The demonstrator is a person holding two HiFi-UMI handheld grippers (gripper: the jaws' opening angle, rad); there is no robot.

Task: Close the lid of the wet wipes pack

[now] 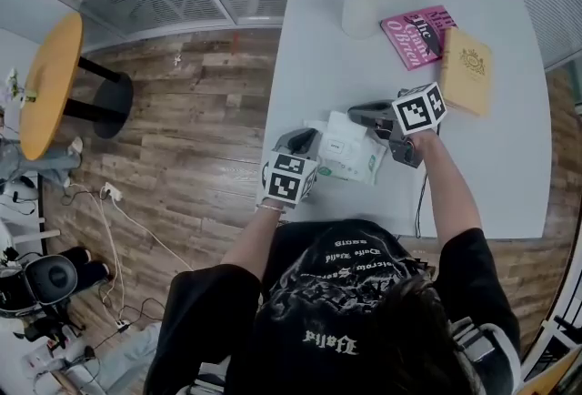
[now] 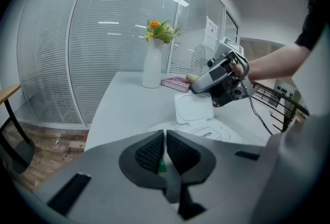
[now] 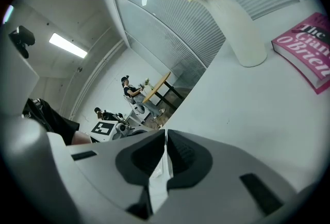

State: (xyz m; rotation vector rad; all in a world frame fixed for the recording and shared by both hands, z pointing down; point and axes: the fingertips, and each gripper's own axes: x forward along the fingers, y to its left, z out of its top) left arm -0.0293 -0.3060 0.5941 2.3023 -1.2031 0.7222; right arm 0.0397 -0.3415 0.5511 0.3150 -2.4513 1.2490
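The wet wipes pack (image 1: 353, 162) lies on the white table (image 1: 318, 56) in front of the person. Its white lid (image 2: 193, 107) stands open and tilted up above the "OPEN" label (image 2: 206, 133). My left gripper (image 1: 311, 155) is shut on the pack's near green edge, and a green sliver shows between the pads (image 2: 152, 153). My right gripper (image 2: 192, 89) reaches in from the right and pinches the lid's far edge. In the right gripper view a thin white strip of the lid (image 3: 164, 165) sits between the nearly closed jaws of the right gripper (image 3: 166, 135).
A white vase with flowers (image 1: 362, 9) stands at the table's far side, with a pink book (image 1: 416, 36) and a tan book (image 1: 466, 70) to its right. A black cable (image 1: 420, 202) runs off the near edge. A round wooden table (image 1: 50, 79) stands on the floor at the left.
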